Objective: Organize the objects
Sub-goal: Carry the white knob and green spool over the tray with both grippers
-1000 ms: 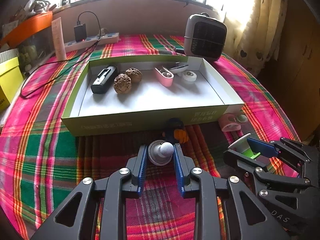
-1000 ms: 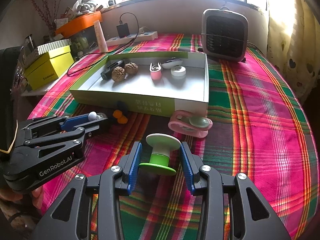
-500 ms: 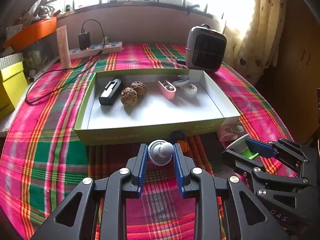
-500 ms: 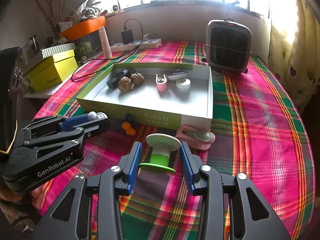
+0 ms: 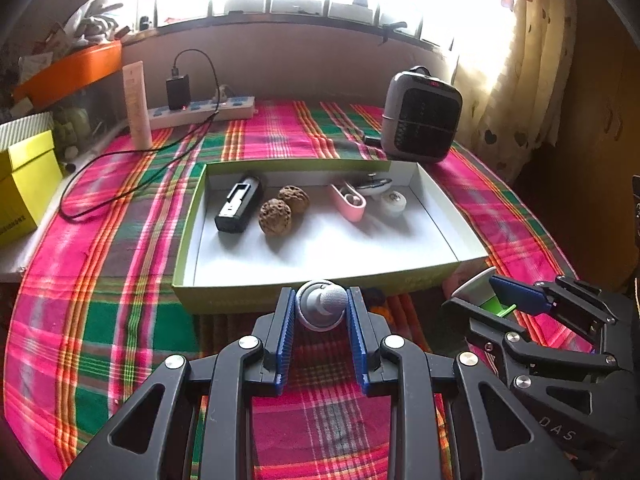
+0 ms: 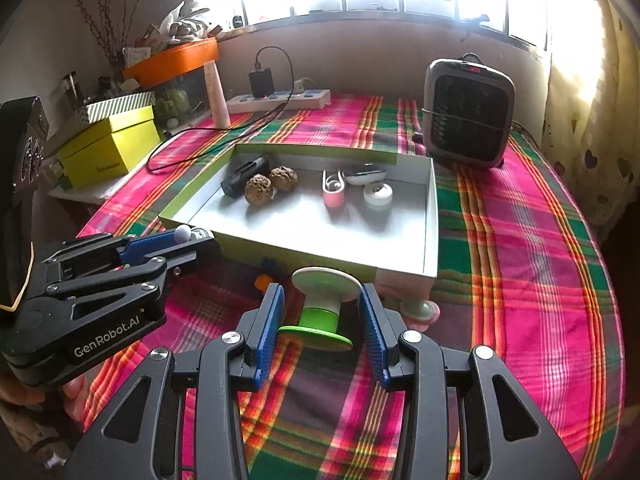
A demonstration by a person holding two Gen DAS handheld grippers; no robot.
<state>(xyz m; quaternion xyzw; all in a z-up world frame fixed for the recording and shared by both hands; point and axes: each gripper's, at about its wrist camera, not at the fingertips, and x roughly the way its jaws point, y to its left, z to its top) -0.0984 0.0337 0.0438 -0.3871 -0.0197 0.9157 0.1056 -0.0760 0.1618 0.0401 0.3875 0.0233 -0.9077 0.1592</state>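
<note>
My left gripper (image 5: pixel 321 309) is shut on a small grey round knob-like object (image 5: pixel 322 307), held above the cloth just before the near wall of the green box (image 5: pixel 316 284). My right gripper (image 6: pixel 322 312) is shut on a white-and-green spool (image 6: pixel 322 308), also lifted off the table near the box's front right corner. Inside the box lie a black device (image 5: pixel 238 207), two walnuts (image 5: pixel 284 210), a pink clip (image 5: pixel 349 201) and a white round piece (image 5: pixel 393 202). Each gripper shows in the other's view: the right gripper (image 5: pixel 504 294) and the left gripper (image 6: pixel 176 240).
On the plaid tablecloth before the box lie a small blue-and-orange toy (image 6: pixel 266 276) and a pink-and-mint item (image 6: pixel 420 312). A grey heater (image 5: pixel 420 120) stands behind the box, with a power strip (image 5: pixel 200 110), charger cable and yellow boxes (image 6: pixel 110 144) to the left.
Both grippers have risen with their objects; the box and table now look farther away and lower in both views. Grips are unchanged.
</note>
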